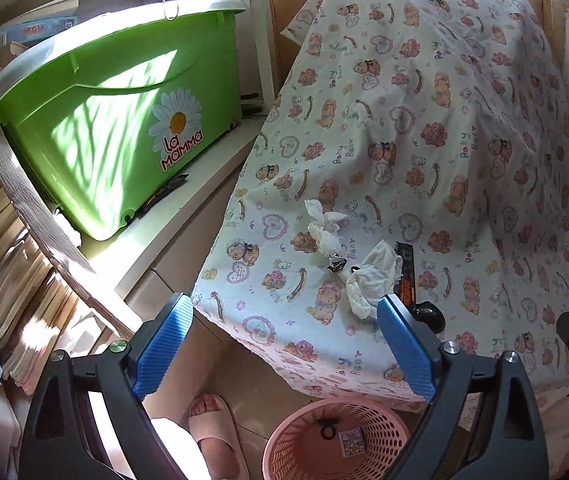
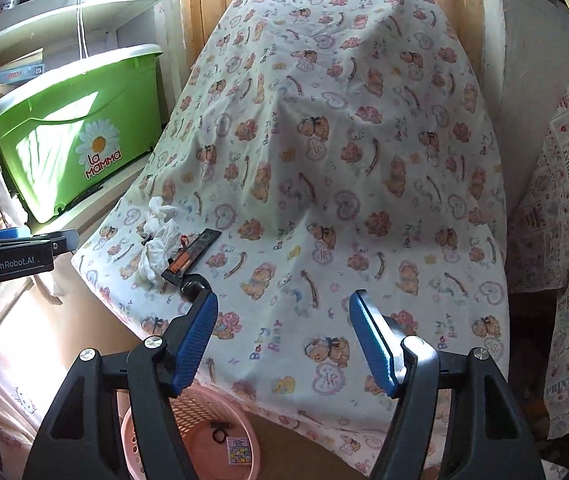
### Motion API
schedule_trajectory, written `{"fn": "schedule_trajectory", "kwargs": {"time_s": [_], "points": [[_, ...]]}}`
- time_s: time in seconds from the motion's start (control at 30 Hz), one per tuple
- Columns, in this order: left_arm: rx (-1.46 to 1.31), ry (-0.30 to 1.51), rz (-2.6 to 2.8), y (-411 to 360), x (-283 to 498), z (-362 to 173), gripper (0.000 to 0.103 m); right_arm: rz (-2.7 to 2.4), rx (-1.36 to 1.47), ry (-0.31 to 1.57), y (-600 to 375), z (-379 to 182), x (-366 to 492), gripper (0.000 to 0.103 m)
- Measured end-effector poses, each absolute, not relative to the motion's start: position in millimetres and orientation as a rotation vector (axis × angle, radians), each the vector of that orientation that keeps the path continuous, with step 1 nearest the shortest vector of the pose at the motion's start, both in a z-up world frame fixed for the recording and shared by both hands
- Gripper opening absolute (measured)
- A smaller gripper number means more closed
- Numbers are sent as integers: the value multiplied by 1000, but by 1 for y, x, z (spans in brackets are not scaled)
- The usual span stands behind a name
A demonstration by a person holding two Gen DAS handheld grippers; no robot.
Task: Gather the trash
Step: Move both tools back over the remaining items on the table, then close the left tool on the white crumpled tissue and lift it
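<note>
On the bear-print cloth (image 1: pixel 424 128) over the table lie two crumpled white tissues (image 1: pixel 324 228) (image 1: pixel 372 276), a small black clip (image 1: pixel 335 266), a black and orange wrapper (image 1: pixel 406 276) and a black round object (image 1: pixel 428 316). My left gripper (image 1: pixel 284 308) hangs open above the table's near edge, with nothing between its blue pads. Below it on the floor stands a pink basket (image 1: pixel 280 444) holding a small printed box (image 1: pixel 351 443) and a black ring (image 1: pixel 327 430). My right gripper (image 2: pixel 284 300) is open and empty over the cloth, right of the tissues (image 2: pixel 156 236) and wrapper (image 2: pixel 192 256).
A green tub (image 1: pixel 116 120) with a daisy label sits on a white shelf at the left, with stacked papers (image 1: pixel 4 280) below it. A person's foot in a pink slipper (image 1: pixel 212 432) stands beside the basket. Another printed cloth (image 2: pixel 564 240) hangs at the right.
</note>
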State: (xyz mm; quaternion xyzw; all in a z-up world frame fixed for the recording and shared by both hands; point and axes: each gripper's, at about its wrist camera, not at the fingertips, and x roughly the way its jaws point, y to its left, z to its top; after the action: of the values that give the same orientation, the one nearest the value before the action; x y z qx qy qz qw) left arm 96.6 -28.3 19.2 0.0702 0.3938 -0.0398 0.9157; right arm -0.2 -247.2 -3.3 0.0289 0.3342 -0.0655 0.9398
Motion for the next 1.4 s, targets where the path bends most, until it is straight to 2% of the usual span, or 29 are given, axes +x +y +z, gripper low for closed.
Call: {"fn": "schedule_trajectory", "kwargs": {"time_s": [0.23,0.33,0.43,0.7,0.73,0.77,0.87,1.17,1.23,1.3,1.33,1.4], "points": [[122,745,-103,-27,115,38,94,-152,30,673,-267,17,26,64],[98,716,-118,-23,118,36,95,-142,32,697,-269,7,35,64],[106,659,-99,-20,116,31,101,-149,42,718,-271,-9,39,64],[0,621,-123,-17,117,16,101,-127,37,770,-272,-23,53,63],[0,618,-137,-19,117,16,101,-125,49,780,-274,-25,55,58],[9,621,-158,-21,118,17,101,-121,65,794,-276,-27,57,52],[19,631,-206,-26,120,18,101,-120,114,825,-284,-34,62,47],[7,773,-226,-32,133,-9,101,-144,129,848,-289,-41,66,47],[-1,798,-215,-32,136,-14,95,-141,134,850,-289,-41,66,47],[-27,824,-216,-29,139,-18,82,-137,138,850,-289,-41,67,48],[-43,840,-218,-28,142,-19,79,-135,139,851,-289,-41,67,48],[-59,878,-227,-28,148,-21,58,-135,140,853,-288,-42,68,49]]}}
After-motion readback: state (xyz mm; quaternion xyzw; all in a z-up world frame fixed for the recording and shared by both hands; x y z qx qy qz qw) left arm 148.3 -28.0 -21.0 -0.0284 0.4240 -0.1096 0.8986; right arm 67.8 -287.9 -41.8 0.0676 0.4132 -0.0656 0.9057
